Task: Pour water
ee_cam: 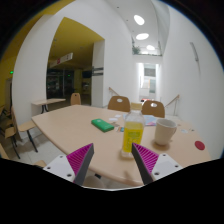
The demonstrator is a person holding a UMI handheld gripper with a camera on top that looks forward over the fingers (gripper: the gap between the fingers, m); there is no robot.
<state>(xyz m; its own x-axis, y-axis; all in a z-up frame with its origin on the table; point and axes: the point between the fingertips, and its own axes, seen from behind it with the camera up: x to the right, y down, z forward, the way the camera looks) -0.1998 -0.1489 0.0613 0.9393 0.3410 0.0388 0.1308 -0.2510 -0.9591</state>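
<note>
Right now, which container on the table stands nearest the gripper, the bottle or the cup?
The bottle, with its yellow liquid, stands just ahead of the open gripper. The white cup is farther away, beside it.

Two-finger handheld gripper, seen from its own camera. Each finger ends in a white, angular plastic tip. The inner face of each finger carries a triangular magenta pad with a fine textured surface; the second pad mirrors the first.

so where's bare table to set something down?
Free: the table left of the green object and bottle, which stands just ahead of the open gripper. Crowded: bottle, cup and green object cluster mid-right.
</note>
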